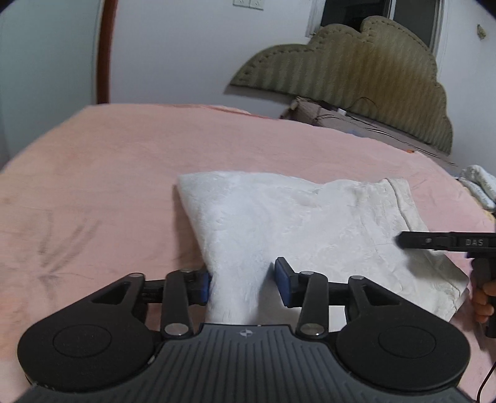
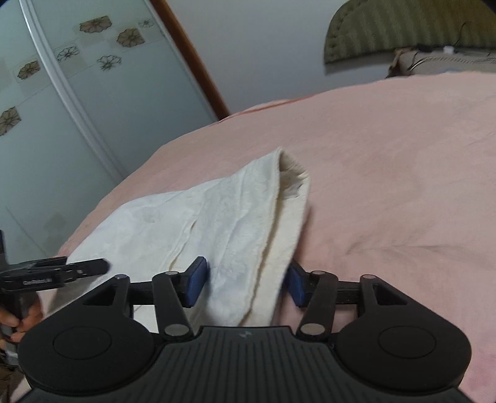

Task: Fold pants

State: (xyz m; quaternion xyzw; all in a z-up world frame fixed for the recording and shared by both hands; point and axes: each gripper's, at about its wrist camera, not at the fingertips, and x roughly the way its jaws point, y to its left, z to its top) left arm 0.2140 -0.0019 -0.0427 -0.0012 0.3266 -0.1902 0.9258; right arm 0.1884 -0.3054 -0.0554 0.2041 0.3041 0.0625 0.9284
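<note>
I see dim, even indoor light with a faint pink cast and soft shadows. Fisheye bends both views at dark corners. The right gripper (image 1: 403,240) smears with motion blur; the wall (image 2: 263,46) looks soft.

One folded white pants (image 1: 310,235), two grippers, one pink bed (image 1: 108,173), one headboard (image 1: 356,77).

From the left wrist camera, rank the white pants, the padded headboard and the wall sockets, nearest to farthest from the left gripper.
1. White pants, lying between the left gripper's jaws.
2. Padded headboard, leaning on the wall, upper right.
3. Wall sockets, top edge, high on the wall.
</note>
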